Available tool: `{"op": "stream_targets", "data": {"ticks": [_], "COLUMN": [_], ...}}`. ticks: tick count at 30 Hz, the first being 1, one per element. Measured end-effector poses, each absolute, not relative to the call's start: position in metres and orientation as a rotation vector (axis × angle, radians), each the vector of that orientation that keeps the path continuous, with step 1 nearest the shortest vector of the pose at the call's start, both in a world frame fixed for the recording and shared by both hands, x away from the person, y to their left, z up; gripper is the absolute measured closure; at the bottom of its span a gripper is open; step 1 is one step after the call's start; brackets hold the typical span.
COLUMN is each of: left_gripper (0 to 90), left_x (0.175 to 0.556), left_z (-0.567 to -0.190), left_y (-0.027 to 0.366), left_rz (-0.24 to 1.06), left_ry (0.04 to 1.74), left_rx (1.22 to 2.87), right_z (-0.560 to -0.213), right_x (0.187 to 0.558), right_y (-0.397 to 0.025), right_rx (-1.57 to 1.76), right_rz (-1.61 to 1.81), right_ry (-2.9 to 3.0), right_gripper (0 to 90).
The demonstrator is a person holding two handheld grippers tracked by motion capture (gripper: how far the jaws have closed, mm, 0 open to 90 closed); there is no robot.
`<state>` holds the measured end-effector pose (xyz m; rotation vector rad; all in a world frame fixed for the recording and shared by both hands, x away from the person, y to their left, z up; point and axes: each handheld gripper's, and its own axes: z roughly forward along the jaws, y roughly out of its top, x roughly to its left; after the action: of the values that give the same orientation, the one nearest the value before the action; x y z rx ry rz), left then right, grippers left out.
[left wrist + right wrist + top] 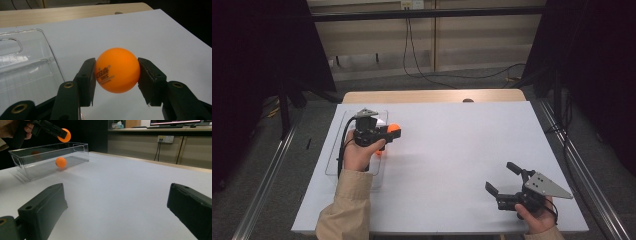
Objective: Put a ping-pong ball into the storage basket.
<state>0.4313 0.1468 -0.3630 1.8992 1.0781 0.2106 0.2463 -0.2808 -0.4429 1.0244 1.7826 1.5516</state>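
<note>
Right tool [502,179], jaws spread, idles low on the table [452,150]; left tool [116,72] pinches an orange ball [117,70] held off the clear bin's [334,150] right edge—best centred over it before releasing.

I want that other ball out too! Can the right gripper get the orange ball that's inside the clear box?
Probably not right now. The right gripper is open, but the ball in the box sits behind clear walls, with the left gripper above.
</note>
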Motion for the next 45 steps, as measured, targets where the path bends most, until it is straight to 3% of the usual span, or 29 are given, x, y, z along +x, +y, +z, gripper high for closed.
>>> {"op": "stream_targets", "data": {"ticks": [45], "left_gripper": [50.9], "left_x": [0.434], "left_z": [-0.363], "left_y": [0.169], "left_rz": [0.229], "left_ry": [1.136], "left_rx": [1.862], "right_z": [-0.443], "right_x": [0.247], "right_y": [-0.281], "right_rx": [1.028], "right_rz": [1.555], "right_ry": [1.784], "right_gripper": [1.0]}}
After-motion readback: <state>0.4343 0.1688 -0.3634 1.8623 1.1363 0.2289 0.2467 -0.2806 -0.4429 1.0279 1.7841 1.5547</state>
